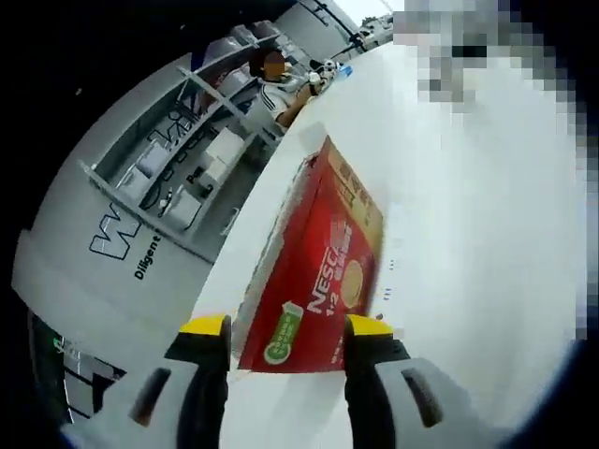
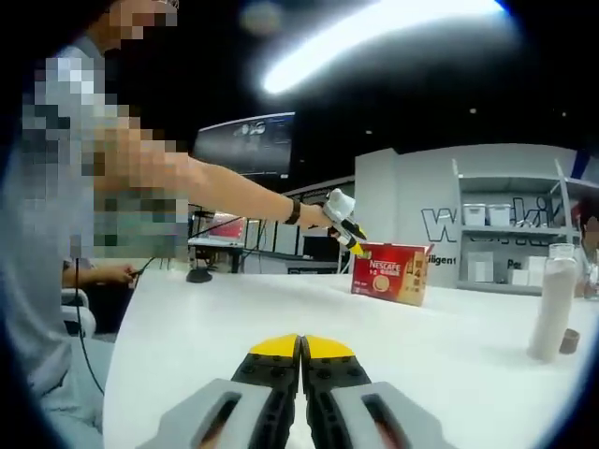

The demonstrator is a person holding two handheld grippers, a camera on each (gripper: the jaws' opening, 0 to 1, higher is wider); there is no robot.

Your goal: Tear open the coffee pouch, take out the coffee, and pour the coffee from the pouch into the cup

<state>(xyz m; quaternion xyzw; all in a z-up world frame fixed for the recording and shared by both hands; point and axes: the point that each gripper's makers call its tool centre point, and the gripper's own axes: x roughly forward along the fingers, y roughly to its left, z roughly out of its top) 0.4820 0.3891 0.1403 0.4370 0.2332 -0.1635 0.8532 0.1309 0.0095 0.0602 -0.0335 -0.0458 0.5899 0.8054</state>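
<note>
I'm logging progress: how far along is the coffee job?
Barely begun. The red coffee box stands closed on the white table; the left gripper is open at it. The right gripper is shut, empty. Opening, taking out coffee and pouring all remain.

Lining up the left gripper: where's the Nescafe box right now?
In the left gripper view, the red Nescafe box stands on the white table, directly ahead between the open left gripper jaws.

The red box reads "NESCAFÉ"; the grey wall behind carries a word starting "Diligen".
</note>
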